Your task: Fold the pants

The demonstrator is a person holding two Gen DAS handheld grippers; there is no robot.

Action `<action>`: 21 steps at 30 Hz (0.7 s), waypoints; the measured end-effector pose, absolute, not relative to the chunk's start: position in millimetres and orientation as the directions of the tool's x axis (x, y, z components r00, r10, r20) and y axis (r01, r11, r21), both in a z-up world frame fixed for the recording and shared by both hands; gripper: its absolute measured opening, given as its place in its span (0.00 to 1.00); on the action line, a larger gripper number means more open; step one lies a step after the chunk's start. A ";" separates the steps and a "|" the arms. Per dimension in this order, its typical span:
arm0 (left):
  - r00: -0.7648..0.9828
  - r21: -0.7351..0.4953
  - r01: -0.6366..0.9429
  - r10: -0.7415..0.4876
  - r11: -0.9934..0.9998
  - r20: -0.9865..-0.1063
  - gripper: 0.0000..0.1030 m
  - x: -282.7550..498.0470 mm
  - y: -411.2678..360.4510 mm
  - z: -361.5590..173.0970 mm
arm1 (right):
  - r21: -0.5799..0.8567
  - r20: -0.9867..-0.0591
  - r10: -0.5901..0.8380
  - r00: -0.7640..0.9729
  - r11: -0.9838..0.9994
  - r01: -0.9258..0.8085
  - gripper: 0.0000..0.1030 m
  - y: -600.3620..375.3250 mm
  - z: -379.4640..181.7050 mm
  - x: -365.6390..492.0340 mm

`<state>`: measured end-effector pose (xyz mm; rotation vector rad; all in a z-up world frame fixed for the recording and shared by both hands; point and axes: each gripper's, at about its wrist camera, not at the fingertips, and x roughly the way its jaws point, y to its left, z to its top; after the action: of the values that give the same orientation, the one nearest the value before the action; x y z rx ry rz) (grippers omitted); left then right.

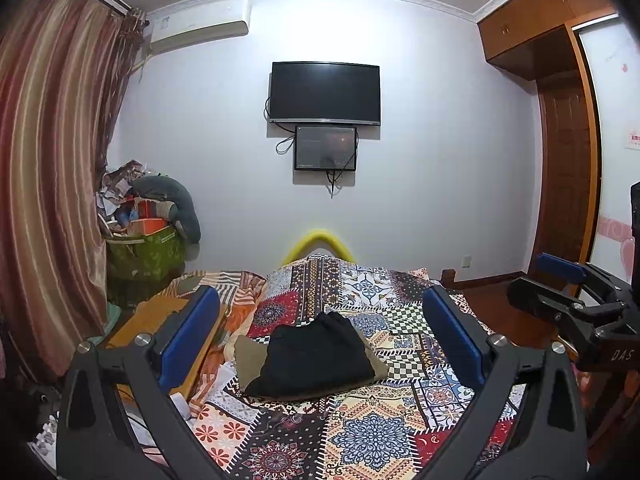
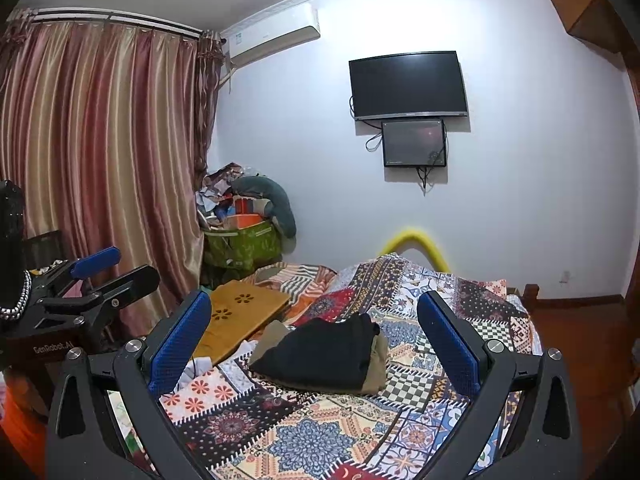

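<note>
Folded black pants [image 1: 318,356] lie on top of a folded khaki garment [image 1: 248,360] in the middle of the patchwork bedspread [image 1: 360,432]. The same stack shows in the right wrist view, black pants [image 2: 324,350] over the khaki piece [image 2: 378,364]. My left gripper [image 1: 320,328] is open, raised above and nearer than the stack, with nothing between its blue pads. My right gripper [image 2: 314,332] is open too, empty, held back from the pile. Each gripper appears in the other's view: the right gripper [image 1: 560,284] at the right edge, the left gripper [image 2: 104,268] at the left edge.
A yellow-brown wooden lap tray [image 2: 240,316] lies on the bed left of the stack. A green box heaped with clutter [image 1: 148,248] stands in the corner by striped curtains [image 1: 52,184]. A yellow foam arch [image 1: 318,244] marks the bed's far end. A wardrobe [image 1: 560,152] stands right.
</note>
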<state>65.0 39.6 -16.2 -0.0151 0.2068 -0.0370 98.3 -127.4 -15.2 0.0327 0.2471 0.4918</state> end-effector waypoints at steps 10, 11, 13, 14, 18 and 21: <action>0.978 -0.025 0.044 -0.048 0.999 -0.204 1.00 66.1 38.7 -16.0 | 0.090 -0.236 0.472 0.849 0.881 -0.465 1.00 -123.9 -14.5 98.5; 0.978 -0.025 0.045 -0.050 0.999 -0.204 0.99 65.5 39.3 -16.5 | 0.090 -0.236 0.472 0.849 0.881 -0.465 1.00 -123.6 -14.2 98.6; 0.978 -0.025 0.046 -0.050 0.999 -0.205 0.99 65.2 39.4 -16.9 | 0.091 -0.237 0.472 0.849 0.881 -0.464 1.00 -123.2 -14.1 98.7; 0.977 -0.026 0.047 -0.051 0.999 -0.206 0.99 65.2 39.4 -17.1 | 0.091 -0.237 0.473 0.849 0.881 -0.465 1.00 -123.0 -13.4 98.7; 0.976 -0.036 0.051 -0.057 0.998 -0.212 1.00 66.4 39.9 -17.4 | 0.088 -0.236 0.472 0.850 0.881 -0.464 1.00 -123.1 -14.2 98.8; 0.976 -0.046 0.054 -0.063 0.997 -0.211 1.00 66.3 42.1 -17.5 | 0.089 -0.236 0.471 0.850 0.882 -0.464 1.00 -122.9 -14.6 98.6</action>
<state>66.3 42.1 -17.5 -0.0403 0.2136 -0.0592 98.6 -122.9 -14.6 0.0291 0.2558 0.4922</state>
